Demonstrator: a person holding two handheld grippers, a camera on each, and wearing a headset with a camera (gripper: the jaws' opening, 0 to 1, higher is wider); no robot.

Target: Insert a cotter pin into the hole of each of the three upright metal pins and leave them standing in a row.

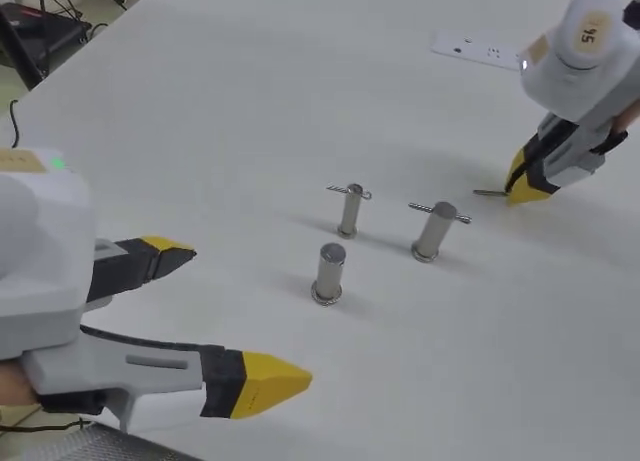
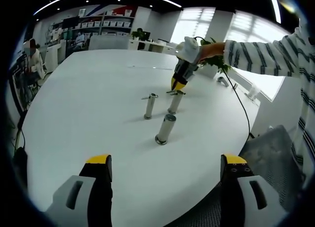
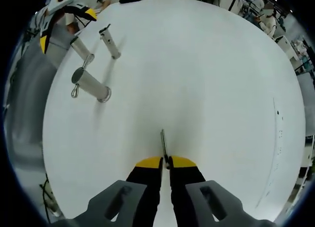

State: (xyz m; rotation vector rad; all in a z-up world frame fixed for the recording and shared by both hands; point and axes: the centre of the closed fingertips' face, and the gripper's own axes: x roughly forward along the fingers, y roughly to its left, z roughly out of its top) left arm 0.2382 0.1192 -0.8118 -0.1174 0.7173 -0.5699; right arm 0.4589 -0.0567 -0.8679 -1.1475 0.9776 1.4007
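The white table (image 1: 250,81) is supporting all parts. The left gripper (image 1: 225,316) is hovering at the near left, its jaws standing wide apart and gripping nothing. The right gripper (image 1: 525,188) is tilting down to the table at the far right, its jaws pinching the loose cotter pin (image 1: 489,192) close over the surface, near the row. Three metal pins are standing upright. The rear pin (image 1: 349,216) is carrying the rear cotter pin (image 1: 348,191) across its top. The right pin (image 1: 430,236) is carrying the right cotter pin (image 1: 440,211) likewise. The front pin (image 1: 328,271) is not yet fitted.
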